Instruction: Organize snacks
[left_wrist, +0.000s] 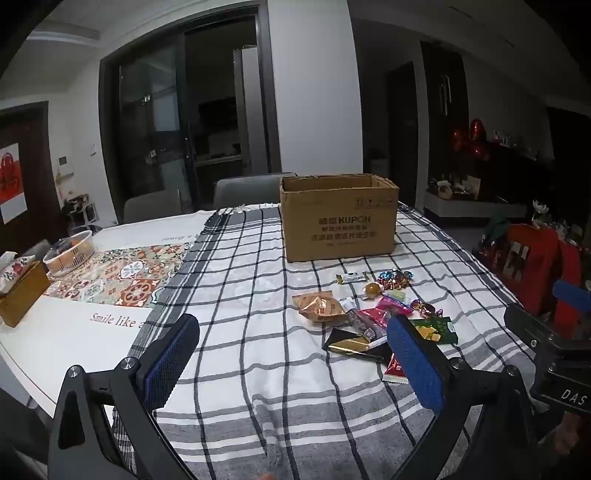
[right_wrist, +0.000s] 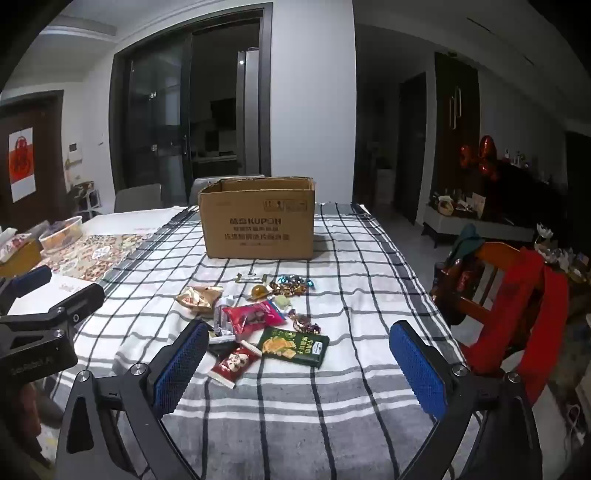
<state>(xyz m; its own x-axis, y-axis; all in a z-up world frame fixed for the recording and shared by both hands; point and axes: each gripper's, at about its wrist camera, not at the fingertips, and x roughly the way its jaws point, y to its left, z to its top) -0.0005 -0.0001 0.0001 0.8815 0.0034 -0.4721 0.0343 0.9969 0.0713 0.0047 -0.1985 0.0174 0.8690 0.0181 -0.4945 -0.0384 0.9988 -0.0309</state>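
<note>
Left wrist view shows the left tongs (left_wrist: 291, 354) spread wide with nothing between the blue pads, hanging above a counter (left_wrist: 258, 369) draped in a white cloth with grey and black checks. Ahead and to the right lies the pile of snacks (left_wrist: 373, 314): a tan crinkled packet (left_wrist: 319, 308), a pink packet (left_wrist: 388, 308), a green cracker packet (left_wrist: 437, 329), a black and gold packet (left_wrist: 351, 343), and foil-wrapped sweets (left_wrist: 395, 278) nearer the box. Beyond them an open cardboard box (left_wrist: 338, 218) stands upright on the cloth, well apart from the tongs. Far left sit a white basket (left_wrist: 70, 253) and a wooden tissue box (left_wrist: 22, 295) on a patterned mat. From the right wrist view, the right tongs (right_wrist: 299, 365) are likewise fully spread and hold nothing; the green cracker packet (right_wrist: 295, 347) and a red packet (right_wrist: 234, 363) lie just ahead between the pads' lines, untouched. A wooden chair (right_wrist: 495, 280) with red cloth over it stands at the right edge of the counter.
</note>
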